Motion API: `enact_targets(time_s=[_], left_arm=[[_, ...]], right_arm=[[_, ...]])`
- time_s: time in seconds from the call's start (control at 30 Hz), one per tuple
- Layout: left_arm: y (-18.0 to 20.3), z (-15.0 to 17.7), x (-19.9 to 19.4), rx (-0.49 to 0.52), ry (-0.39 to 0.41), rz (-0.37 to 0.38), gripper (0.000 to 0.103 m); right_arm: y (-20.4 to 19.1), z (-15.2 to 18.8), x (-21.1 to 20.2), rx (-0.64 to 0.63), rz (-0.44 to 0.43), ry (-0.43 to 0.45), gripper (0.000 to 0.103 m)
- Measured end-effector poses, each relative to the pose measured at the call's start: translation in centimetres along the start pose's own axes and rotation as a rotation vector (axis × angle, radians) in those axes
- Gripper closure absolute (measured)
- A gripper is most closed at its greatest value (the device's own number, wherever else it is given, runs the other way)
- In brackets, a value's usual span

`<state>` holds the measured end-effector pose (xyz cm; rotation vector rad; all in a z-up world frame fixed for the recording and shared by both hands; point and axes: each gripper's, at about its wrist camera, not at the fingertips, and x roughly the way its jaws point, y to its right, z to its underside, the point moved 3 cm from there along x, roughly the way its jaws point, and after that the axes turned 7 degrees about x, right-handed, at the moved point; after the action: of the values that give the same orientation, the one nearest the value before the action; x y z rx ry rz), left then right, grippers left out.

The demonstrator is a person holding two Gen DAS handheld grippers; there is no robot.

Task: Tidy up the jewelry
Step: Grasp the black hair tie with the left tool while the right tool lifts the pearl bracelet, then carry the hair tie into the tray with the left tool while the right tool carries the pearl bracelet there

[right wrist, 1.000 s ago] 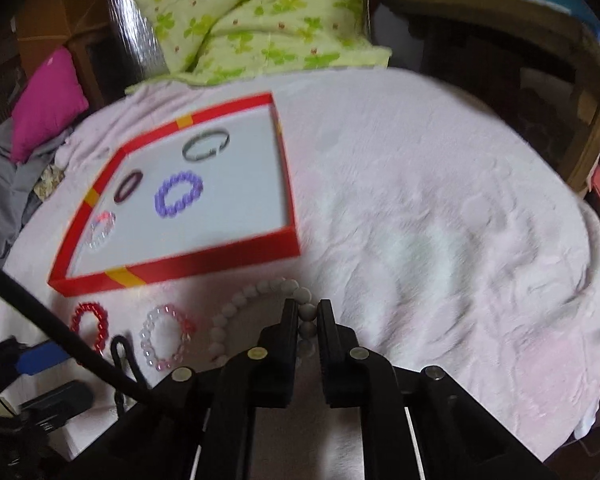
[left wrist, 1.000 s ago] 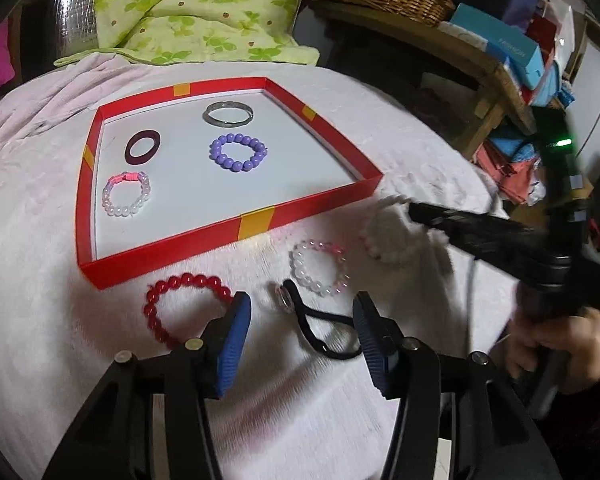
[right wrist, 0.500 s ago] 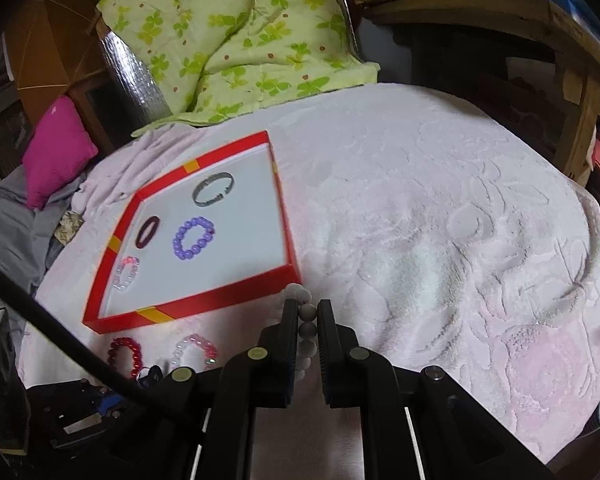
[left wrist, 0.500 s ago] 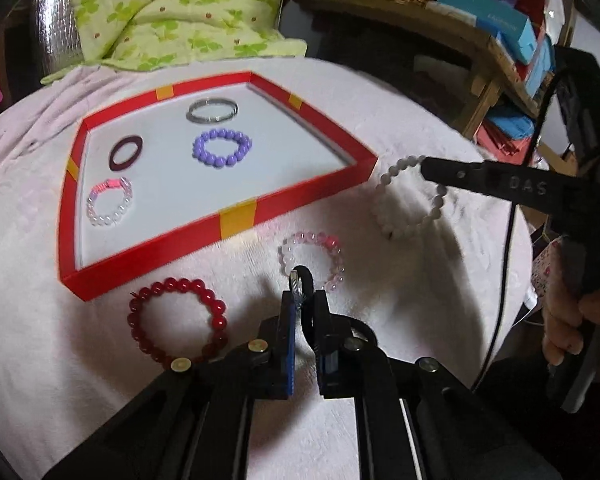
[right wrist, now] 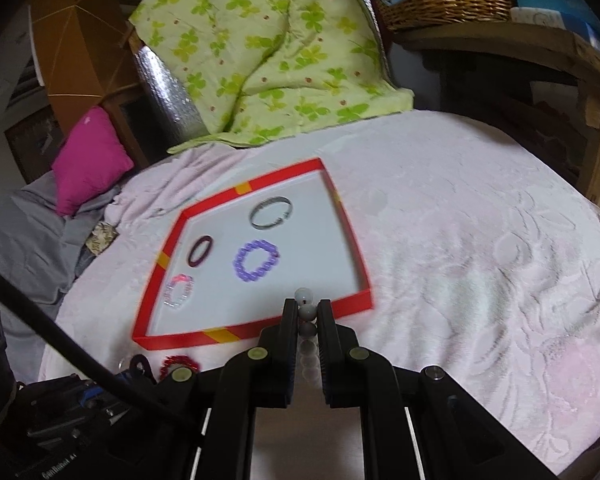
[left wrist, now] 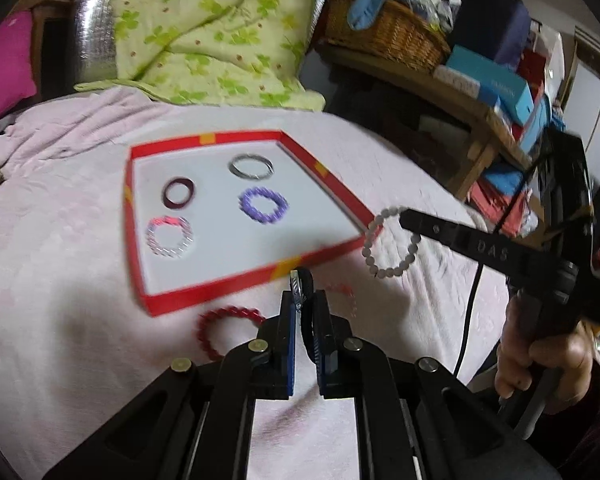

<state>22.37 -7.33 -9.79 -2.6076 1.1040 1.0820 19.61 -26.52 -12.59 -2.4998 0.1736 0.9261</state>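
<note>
Our pink bed (right wrist: 480, 248) fills both views; the red tray (left wrist: 256, 280) sits at centre-left. Four pieces already lie in the tray: steel bangle (left wrist: 250, 166), dark ring (left wrist: 178, 192), purple bracelet (left wrist: 264, 205), clear bracelet (left wrist: 169, 236). The red bracelet (left wrist: 228, 330) and a pink one, too blurred to place, remain on the bed. Our left claw (left wrist: 302, 308) is clamped on the black hair tie (left wrist: 306, 280); our right claw (right wrist: 306, 316) pinches the white bracelet (left wrist: 388, 242). A second ago the left claw stood open above the tie; now both pieces hang lifted, nearer the tray.
</note>
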Motion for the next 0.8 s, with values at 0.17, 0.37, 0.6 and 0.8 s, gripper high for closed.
enact_targets(time_s=[0.17,0.37,0.6,0.8], left_arm=[[-2.8,-1.3,-1.9,-0.066,0.078,-0.019,0.095],[-4.2,-2.9,-1.8,-0.091,0.139,-0.027,0.095],[-5.4,-4.9,2.5,-0.118,0.114,-0.037,0.095],[-6.2,-5.6,5.9,-0.123,0.059,-0.062,0.095]], right_arm=[[-1.1,-0.4,-0.3,-0.004,-0.05,0.014,0.092],[-1.4,-2.2,-0.1,0.023,-0.117,0.02,0.092],[-1.0,-5.4,3.2,0.056,-0.128,-0.002,0.092],[-0.1,-6.8,8.5,0.098,-0.099,-0.084,0.092]])
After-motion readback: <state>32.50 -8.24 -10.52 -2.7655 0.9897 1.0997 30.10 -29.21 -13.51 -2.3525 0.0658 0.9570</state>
